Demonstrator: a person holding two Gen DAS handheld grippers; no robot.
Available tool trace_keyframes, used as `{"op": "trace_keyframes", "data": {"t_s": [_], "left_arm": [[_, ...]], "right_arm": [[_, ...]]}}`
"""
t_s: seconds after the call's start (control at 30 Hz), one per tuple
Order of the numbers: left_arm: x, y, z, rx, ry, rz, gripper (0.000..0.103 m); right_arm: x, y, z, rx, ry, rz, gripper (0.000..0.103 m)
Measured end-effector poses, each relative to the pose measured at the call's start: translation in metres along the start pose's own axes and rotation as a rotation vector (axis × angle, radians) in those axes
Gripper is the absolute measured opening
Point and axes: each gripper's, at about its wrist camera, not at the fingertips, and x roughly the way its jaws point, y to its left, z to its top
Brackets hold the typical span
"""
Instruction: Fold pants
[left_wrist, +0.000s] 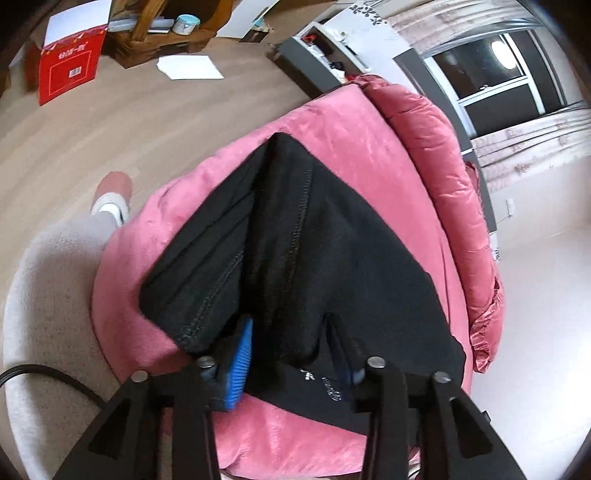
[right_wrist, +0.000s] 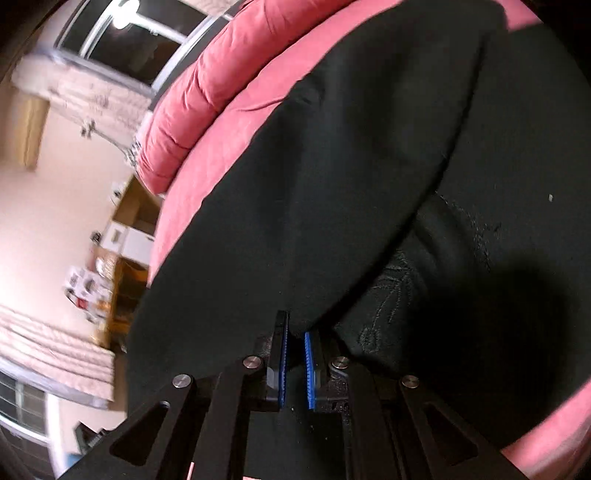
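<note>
Black pants (left_wrist: 314, 251) lying on pink cushion (left_wrist: 351, 140) at frame centre, partly folded, further folds left. Left tongs (left_wrist: 295, 365) apart astride waistband; right tongs (right_wrist: 295, 369) clamped on fabric edge.

- The pants (left_wrist: 295, 236) are showing plain black with black stitched seams.
- The cushion (left_wrist: 332, 125) under them is showing pink, with a shinier pink padded rim (left_wrist: 443, 162).
- The left gripper (left_wrist: 295, 365) and right gripper (right_wrist: 295, 363) are showing black frames with blue ribbed pads (left_wrist: 240, 365).
- A box (left_wrist: 70, 70) on the beige floor (left_wrist: 110, 122) is showing red.
</note>
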Motion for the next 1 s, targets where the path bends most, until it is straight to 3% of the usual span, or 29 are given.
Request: {"op": "trace_keyframes", "data": {"t_s": [0.17, 0.37, 0.5, 0.7, 0.77, 0.8, 0.83, 1.0], "left_arm": [[0.004, 0.000, -0.008, -0.026, 0.014, -0.043, 0.049], [0.008, 0.001, -0.009, -0.049, 0.032, -0.063, 0.049], [-0.007, -0.006, -0.010, -0.045, -0.053, -0.074, 0.050], [0.014, -0.003, -0.014, -0.057, 0.032, -0.061, 0.050], [0.017, -0.006, -0.012, -0.056, 0.024, -0.046, 0.042], [0.018, -0.007, -0.010, -0.074, 0.019, -0.035, 0.021], [0.021, -0.005, -0.007, -0.094, 0.019, -0.028, 0.016], [0.006, -0.020, 0.000, -0.059, -0.049, -0.011, 0.013]], "right_arm": [[-0.005, 0.018, 0.001, -0.092, -0.012, -0.019, 0.013], [-0.013, 0.006, 0.013, -0.032, -0.051, -0.022, 0.017], [-0.016, -0.003, 0.026, 0.000, -0.062, -0.017, 0.025], [-0.013, -0.007, 0.040, -0.005, -0.076, -0.020, 0.025], [-0.009, -0.004, 0.044, 0.004, -0.082, -0.020, 0.025], [-0.009, -0.004, 0.046, 0.003, -0.087, -0.036, 0.018], [-0.011, -0.004, 0.047, -0.002, -0.089, -0.052, 0.014], [-0.041, 0.028, 0.056, -0.115, -0.134, -0.055, 0.009]]}}
